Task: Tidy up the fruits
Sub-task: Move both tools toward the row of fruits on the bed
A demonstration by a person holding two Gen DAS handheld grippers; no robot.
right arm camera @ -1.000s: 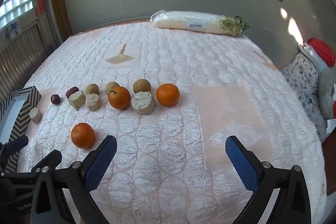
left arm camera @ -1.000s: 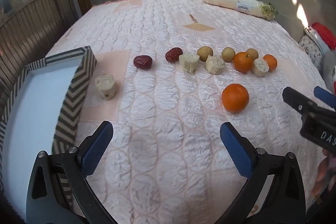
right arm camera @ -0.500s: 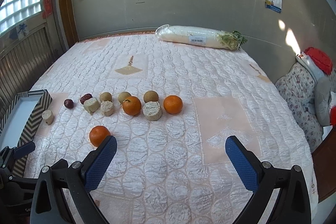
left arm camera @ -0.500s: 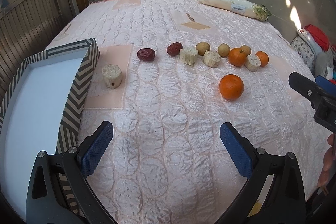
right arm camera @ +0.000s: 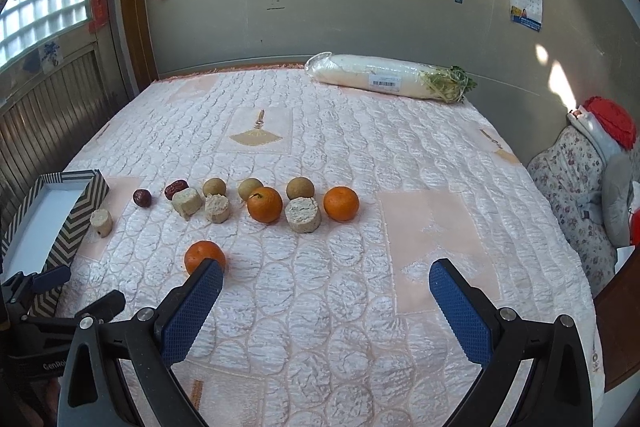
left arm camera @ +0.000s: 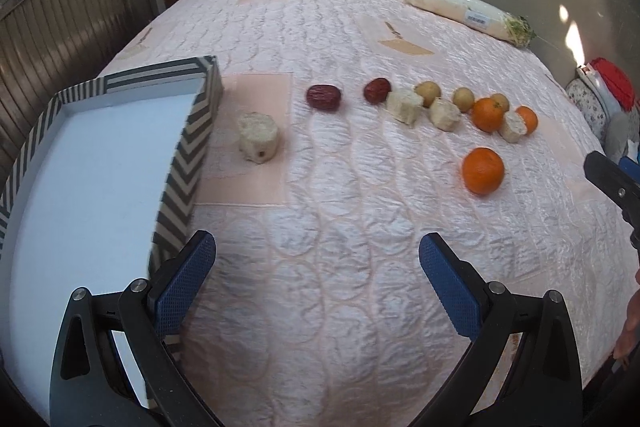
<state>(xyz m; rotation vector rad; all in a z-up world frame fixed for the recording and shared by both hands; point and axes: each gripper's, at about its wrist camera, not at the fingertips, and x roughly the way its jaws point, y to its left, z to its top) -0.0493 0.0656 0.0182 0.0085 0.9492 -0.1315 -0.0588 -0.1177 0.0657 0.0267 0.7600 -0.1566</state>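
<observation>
A row of fruit lies on the quilted bed: two red dates, pale chunks, brown longans and oranges. One orange lies alone in front of the row. A pale chunk sits beside the striped box, whose white inside holds nothing. My left gripper is open over bare quilt near the box corner. My right gripper is open too, its left fingertip just in front of the lone orange.
A wrapped white radish lies at the far edge by the wall. A floral cushion and a red item sit off the right side. Wooden slats line the left. The right gripper's tip shows at the left view's right edge.
Both grippers have pulled back and risen, so the fruit row looks smaller and farther away. Nothing was grasped, and no fruit has moved.
</observation>
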